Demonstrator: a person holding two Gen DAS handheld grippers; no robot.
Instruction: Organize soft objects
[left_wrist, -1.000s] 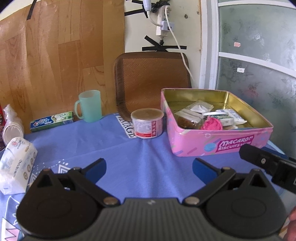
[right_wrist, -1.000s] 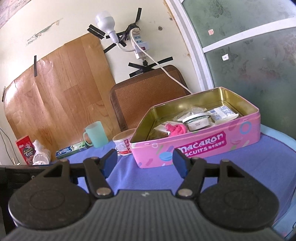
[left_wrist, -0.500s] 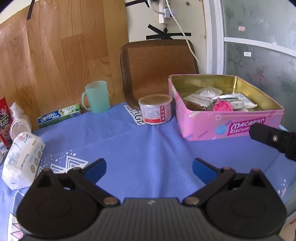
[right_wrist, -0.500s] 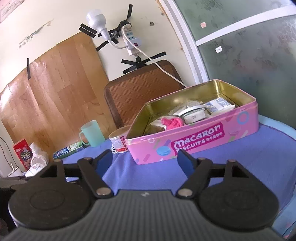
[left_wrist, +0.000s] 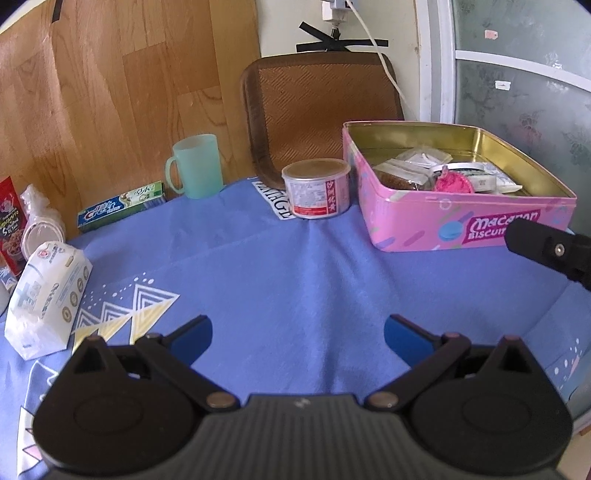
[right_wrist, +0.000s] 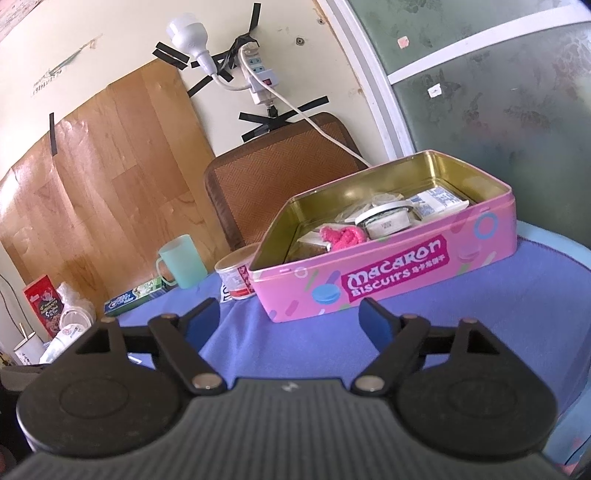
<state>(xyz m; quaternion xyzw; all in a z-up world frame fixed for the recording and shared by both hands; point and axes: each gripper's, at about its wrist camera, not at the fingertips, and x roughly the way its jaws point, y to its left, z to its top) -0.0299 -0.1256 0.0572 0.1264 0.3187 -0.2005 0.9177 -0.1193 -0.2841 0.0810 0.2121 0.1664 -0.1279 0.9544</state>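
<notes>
A pink macaron biscuit tin (left_wrist: 443, 225) stands open on the blue tablecloth at the right. In it lie a pink fluffy soft thing (left_wrist: 453, 182), several clear packets and a round white tub (right_wrist: 384, 219). A white tissue pack (left_wrist: 48, 295) lies at the left edge of the cloth. My left gripper (left_wrist: 297, 328) hovers open over bare cloth, well short of the tin. My right gripper (right_wrist: 290, 312) faces the tin's (right_wrist: 388, 280) front wall; its jaws are opening and nothing is between them. One of its fingers (left_wrist: 546, 251) shows in front of the tin.
A labelled can (left_wrist: 316, 188) sits just left of the tin. Behind are a mint green mug (left_wrist: 197, 166), a toothpaste box (left_wrist: 122, 206) and a brown chair back (left_wrist: 321, 110). A red snack box and stacked cups crowd the far left. A cord hangs from the wall.
My right gripper's jaws have spread wider. The left wrist view has tipped downward, so more of the blue cloth shows in front of the tin. The objects have not moved.
</notes>
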